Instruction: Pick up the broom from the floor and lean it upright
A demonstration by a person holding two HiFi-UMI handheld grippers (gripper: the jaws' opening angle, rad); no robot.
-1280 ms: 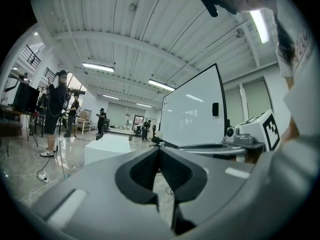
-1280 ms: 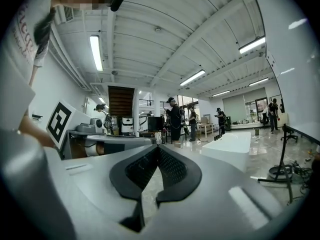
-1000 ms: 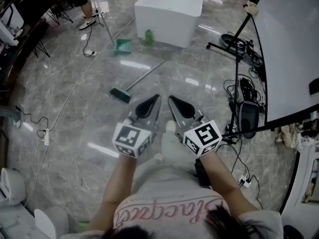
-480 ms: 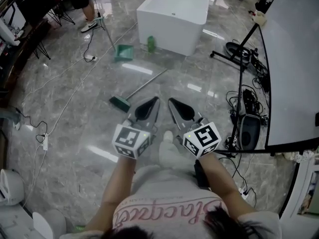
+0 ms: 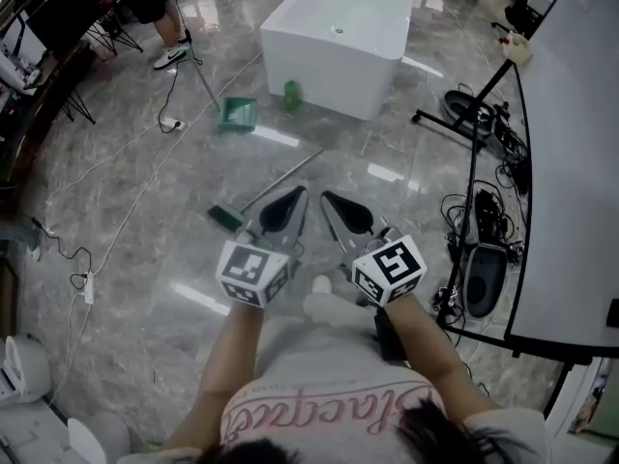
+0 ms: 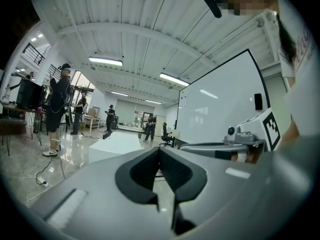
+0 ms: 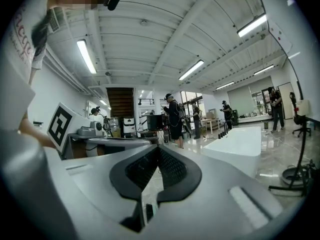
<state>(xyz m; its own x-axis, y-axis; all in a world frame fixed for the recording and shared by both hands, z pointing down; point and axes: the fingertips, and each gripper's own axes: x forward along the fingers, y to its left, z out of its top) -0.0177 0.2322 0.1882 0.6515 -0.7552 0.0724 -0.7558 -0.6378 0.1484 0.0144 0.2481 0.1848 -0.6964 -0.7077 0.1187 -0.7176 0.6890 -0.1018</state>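
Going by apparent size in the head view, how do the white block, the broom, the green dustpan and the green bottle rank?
1. white block, clearly largest
2. broom, long but thin, and nearer the camera, so its lead over the dustpan is unsure
3. green dustpan
4. green bottle, smallest

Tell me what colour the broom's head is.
Green; the broom head shows best in the head view.
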